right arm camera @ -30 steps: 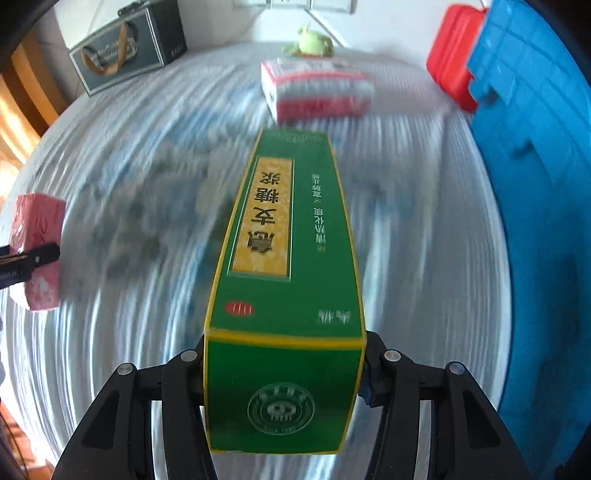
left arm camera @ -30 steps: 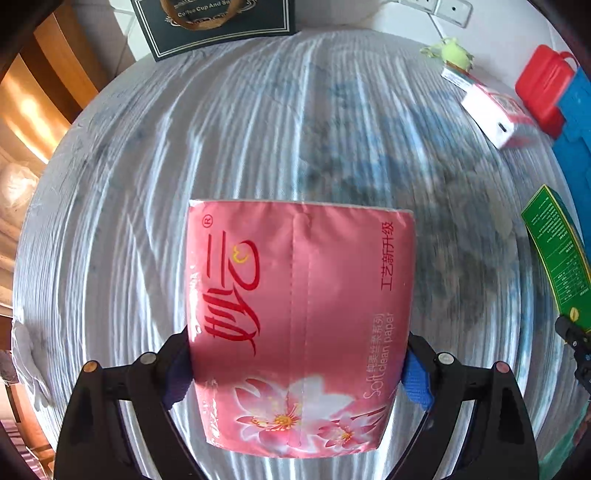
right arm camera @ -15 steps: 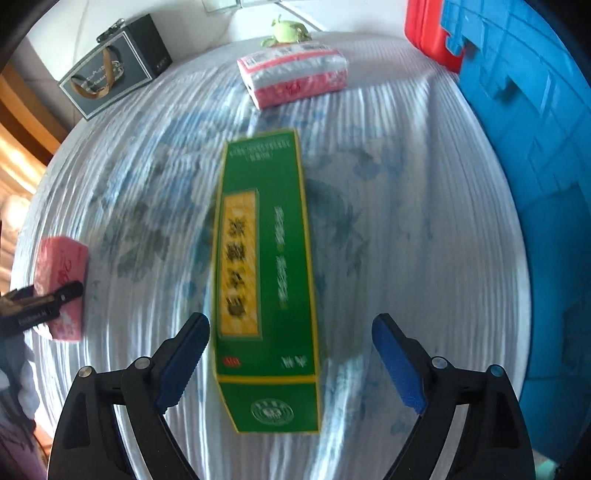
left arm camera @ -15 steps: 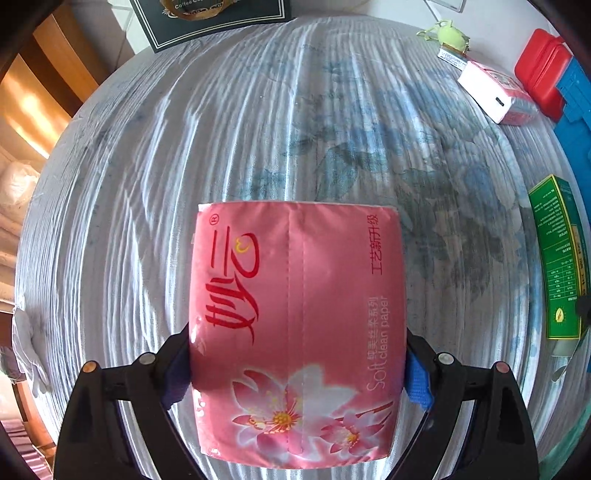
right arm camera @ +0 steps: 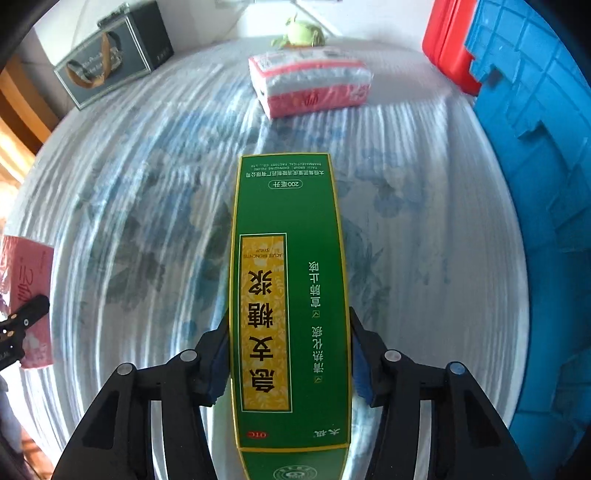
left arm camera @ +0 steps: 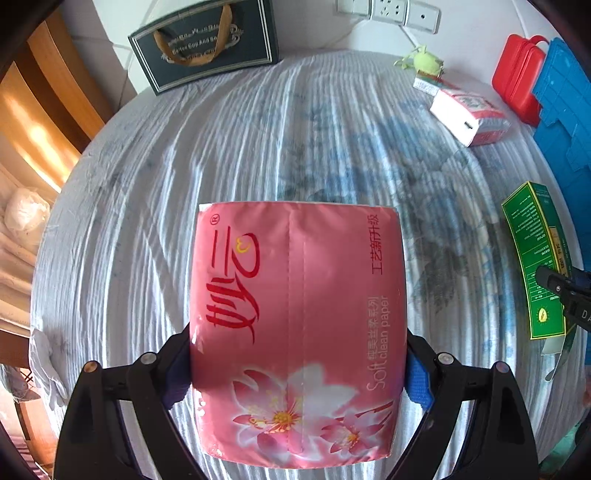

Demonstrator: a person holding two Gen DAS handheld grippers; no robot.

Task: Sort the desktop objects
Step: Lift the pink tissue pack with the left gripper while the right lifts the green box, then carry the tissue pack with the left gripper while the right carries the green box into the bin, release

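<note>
Right wrist view: the right gripper (right arm camera: 288, 354) has just closed its jaws again on the green box (right arm camera: 290, 295), pads pressing both long sides; half a second ago they stood wide apart with the box lying loose on the striped cloth (right arm camera: 147, 221) between them. The box now points straight ahead, its yellow label up. Beyond it lie a tissue pack (right arm camera: 310, 85), a green toy (right arm camera: 303, 33), a dark gift box (right arm camera: 110, 55), a red case (right arm camera: 448, 44) and a blue crate (right arm camera: 535, 147) at right. In the left wrist view, the left gripper (left arm camera: 295, 369) stays clamped on the pink pack (left arm camera: 295, 332), now higher above the cloth, with more wall and a socket strip (left arm camera: 388, 11) showing.
</note>
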